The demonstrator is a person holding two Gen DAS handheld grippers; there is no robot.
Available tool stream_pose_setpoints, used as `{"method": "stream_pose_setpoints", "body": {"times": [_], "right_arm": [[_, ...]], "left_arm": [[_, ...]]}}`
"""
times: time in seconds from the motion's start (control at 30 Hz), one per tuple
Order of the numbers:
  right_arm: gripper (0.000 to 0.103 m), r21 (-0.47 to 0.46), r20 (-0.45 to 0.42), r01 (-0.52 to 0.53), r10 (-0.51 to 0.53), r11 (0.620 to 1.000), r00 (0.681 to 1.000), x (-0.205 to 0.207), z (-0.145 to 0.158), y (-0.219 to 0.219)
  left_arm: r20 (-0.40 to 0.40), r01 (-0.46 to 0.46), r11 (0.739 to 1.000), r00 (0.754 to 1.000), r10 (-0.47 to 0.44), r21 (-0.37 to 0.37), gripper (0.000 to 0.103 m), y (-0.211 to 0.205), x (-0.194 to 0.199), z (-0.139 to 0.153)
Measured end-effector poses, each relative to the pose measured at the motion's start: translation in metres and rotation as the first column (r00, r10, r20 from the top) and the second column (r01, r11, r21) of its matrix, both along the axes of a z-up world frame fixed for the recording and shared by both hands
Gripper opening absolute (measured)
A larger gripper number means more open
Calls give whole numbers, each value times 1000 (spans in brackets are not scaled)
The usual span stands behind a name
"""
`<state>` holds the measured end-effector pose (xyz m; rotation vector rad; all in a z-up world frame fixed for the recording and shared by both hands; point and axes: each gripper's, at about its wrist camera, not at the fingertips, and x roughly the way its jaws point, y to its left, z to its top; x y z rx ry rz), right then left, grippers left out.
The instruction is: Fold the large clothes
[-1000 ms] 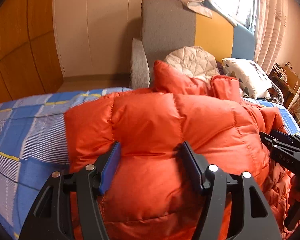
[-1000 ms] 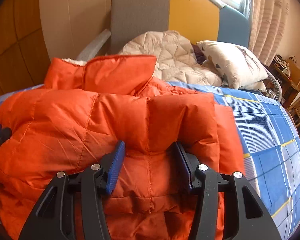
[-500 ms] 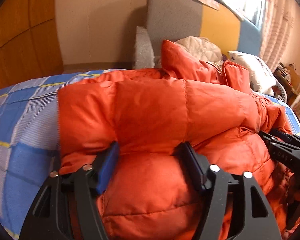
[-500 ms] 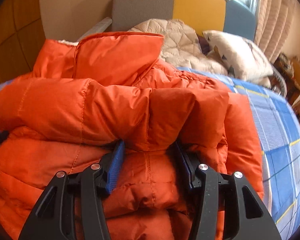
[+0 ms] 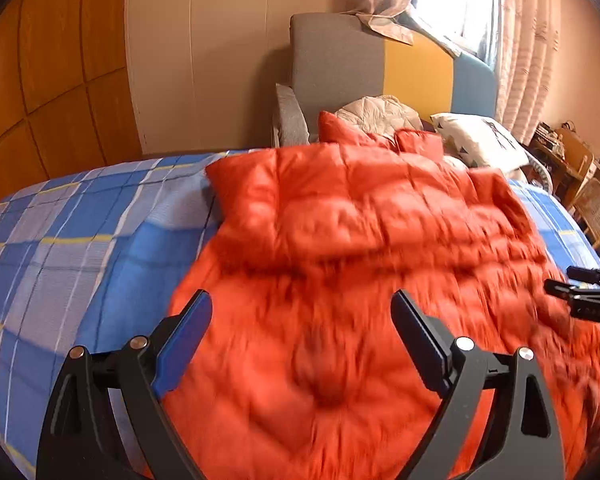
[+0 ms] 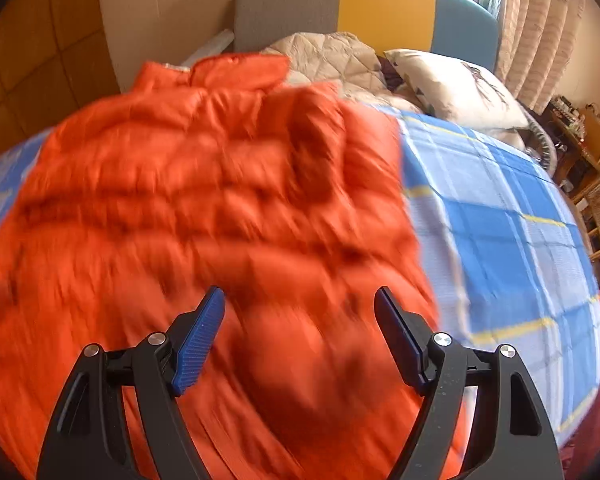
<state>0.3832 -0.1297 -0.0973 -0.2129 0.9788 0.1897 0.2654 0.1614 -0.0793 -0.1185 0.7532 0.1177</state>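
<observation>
Orange down jacket folded on the blue plaid bedspread.
Left gripper and right gripper hover above it, jaws opening, gripping nothing; bare bedspread flanks the jacket, headboard and pillow beyond.

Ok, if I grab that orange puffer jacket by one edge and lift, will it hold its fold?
Probably not. The orange puffer jacket looks soft and quilted, so it would likely droop and unfold from one grip. Its puffed panels suggest it is light for its bulk and may spring back up. The shell looks smooth, so it could slide on the blue plaid sheet.
</observation>
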Motion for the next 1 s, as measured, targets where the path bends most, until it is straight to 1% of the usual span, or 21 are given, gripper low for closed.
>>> {"method": "stream_pose_setpoints", "body": {"times": [0.27,0.33,0.37,0.4,0.43,0.5,0.53,0.57,0.63,0.67,0.7,0.73,0.77,0.8,0.83,0.87,0.9,0.93,1.0], "right_arm": [[77,-44,-5,38,-38,998,999,-66,-1,-65],[77,-44,-16,62,-63,997,998,-82,-4,-83],[77,-38,-26,69,-70,997,997,-87,-6,-90],[79,-19,-41,80,-81,997,996,-96,-9,-101],[79,0,-52,90,-90,996,995,-101,-11,-109],[79,37,-74,100,-97,994,993,-108,-16,-119],[79,61,-88,110,-104,992,991,-114,-18,-125],[79,79,-99,113,-105,990,990,-118,-19,-129],[79,117,-121,114,-100,987,988,-125,-23,-135],[78,138,-131,115,-97,984,987,-127,-25,-137],[69,153,-137,118,-98,981,986,-129,-26,-138],[64,193,-155,120,-90,974,984,-130,-29,-140],[53,234,-174,121,-81,965,981,-131,-31,-141],[44,263,-185,115,-67,958,980,-133,-32,-141],[40,275,-187,109,-58,955,981,-135,-31,-139],[30,285,-185,100,-48,953,982,-136,-30,-137],[23,293,-182,87,-33,952,983,-137,-29,-135],[20,294,-177,77,-25,953,984,-138,-26,-133],[12,292,-165,53,-4,955,986,-142,-19,-131]], "left_arm": [[-30,-15,1000,999,14,-17,91,7,-83,-15],[-50,-34,998,998,31,-54,89,17,-106,-23],[-56,-39,997,998,36,-69,86,20,-112,-26],[-68,-47,994,997,41,-98,83,26,-124,-31],[-79,-53,990,996,43,-133,77,32,-134,-36],[-98,-73,983,994,57,-170,72,34,-146,-44],[-110,-80,979,992,60,-187,67,36,-152,-48],[-119,-87,971,991,61,-224,66,40,-160,-52],[-122,-89,960,991,58,-266,64,41,-166,-56],[-121,-87,959,991,56,-271,58,40,-169,-58],[-118,-78,958,992,47,-275,54,39,-172,-59],[-115,-73,959,992,43,-274,46,38,-173,-58],[-109,-71,960,993,42,-272,39,36,-174,-58],[-105,-61,959,994,33,-276,36,35,-175,-57],[-99,-53,960,995,27,-275,26,33,-177,-57],[-94,-50,960,995,25,-274,18,33,-177,-55],[-84,-45,959,996,22,-278,14,33,-179,-53],[-74,-40,959,997,19,-281,10,33,-181,-50],[-59,-24,960,998,7,-280,8,31,-187,-43]]}}
